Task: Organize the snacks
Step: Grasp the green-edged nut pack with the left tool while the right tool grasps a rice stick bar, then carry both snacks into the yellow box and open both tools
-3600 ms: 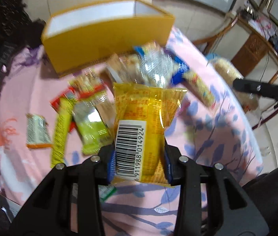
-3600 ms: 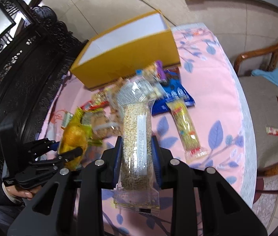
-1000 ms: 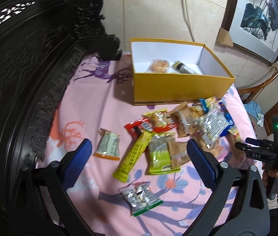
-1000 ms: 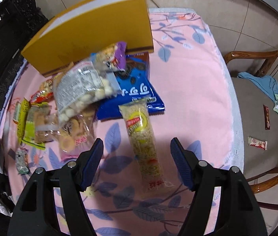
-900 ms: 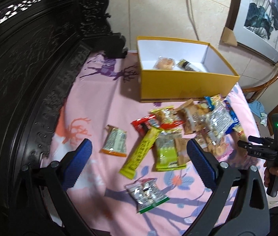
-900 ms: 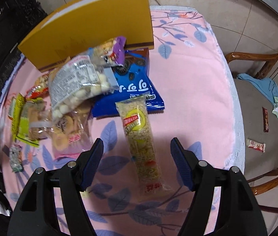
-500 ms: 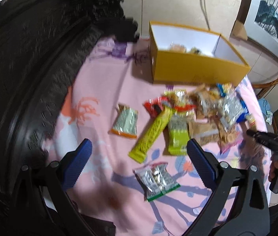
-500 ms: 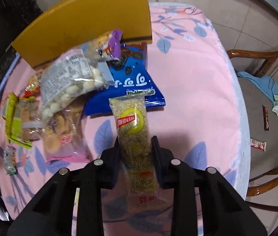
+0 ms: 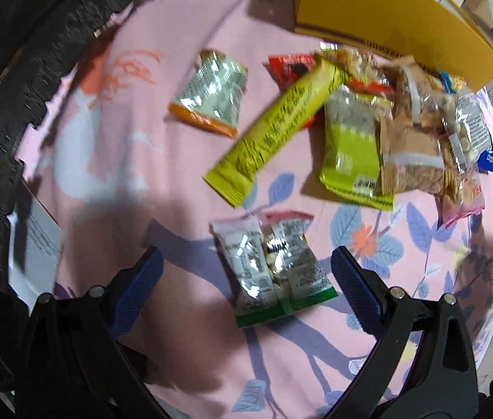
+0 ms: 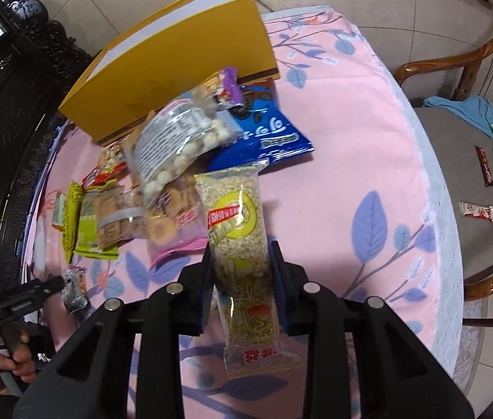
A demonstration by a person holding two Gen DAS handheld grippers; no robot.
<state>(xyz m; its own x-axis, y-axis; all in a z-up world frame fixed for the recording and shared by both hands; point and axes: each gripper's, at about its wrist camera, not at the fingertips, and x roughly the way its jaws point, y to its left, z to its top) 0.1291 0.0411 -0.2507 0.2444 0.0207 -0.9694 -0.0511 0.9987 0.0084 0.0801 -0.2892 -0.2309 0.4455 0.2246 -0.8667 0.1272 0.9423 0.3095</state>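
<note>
My right gripper (image 10: 241, 269) is shut on a long clear pack of puffed grain (image 10: 237, 230) with a yellow and red label, lifted a little off the pink cloth. My left gripper (image 9: 246, 272) hangs open just above a pair of small silver packets (image 9: 270, 262) with a green edge, one pad on each side and neither touching. The yellow box (image 10: 176, 66) stands at the far side of the table; its inside is hidden in both views. A heap of snacks lies in front of it: a blue bag (image 10: 263, 136), a clear bag of white balls (image 10: 173, 139), a long yellow-green bar (image 9: 277, 125).
A silver and orange packet (image 9: 211, 94) lies apart at the left. Dark carved furniture (image 9: 9, 104) borders the table's left side. A wooden chair (image 10: 473, 181) with a blue cloth and small wrappers on its seat stands at the right. A hand (image 10: 5, 363) holds the left gripper's handle.
My right gripper closed on the puffed grain pack and raised it slightly. My left gripper, open throughout, dropped toward the table and tipped downward over the silver packets.
</note>
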